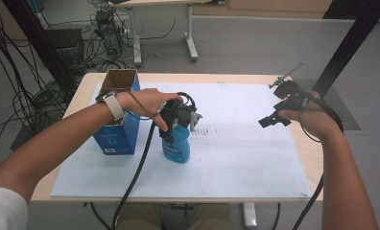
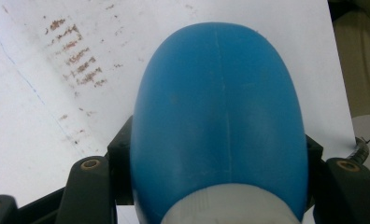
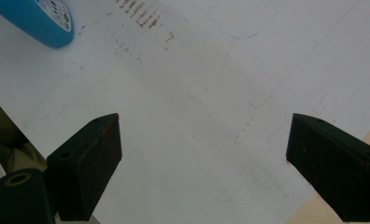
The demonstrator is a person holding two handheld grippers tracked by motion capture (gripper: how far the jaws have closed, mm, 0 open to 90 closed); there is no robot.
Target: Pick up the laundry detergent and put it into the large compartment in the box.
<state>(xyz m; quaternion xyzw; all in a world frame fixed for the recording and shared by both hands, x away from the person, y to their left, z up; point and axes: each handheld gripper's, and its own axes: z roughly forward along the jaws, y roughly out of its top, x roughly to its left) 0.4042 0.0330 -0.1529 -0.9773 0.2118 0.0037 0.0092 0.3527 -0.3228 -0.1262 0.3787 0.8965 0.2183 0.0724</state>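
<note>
While the left gripper (image 1: 174,125) is clamped around the blue spray bottle (image 1: 177,143), which stands on the white sheet (image 1: 245,158) left of the middle, an open blue carton (image 1: 118,115) stands just to the left of it. Well apart to the right, the right gripper (image 1: 274,119) hovers with jaws spread wide, nothing between them.

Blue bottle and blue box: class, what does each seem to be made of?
Blue bottle: probably plastic, smooth and slightly glossy, with a faint moulded seam down its middle. Blue box: likely cardboard, printed blue outside, with a plain brown inside at the open top.
</note>
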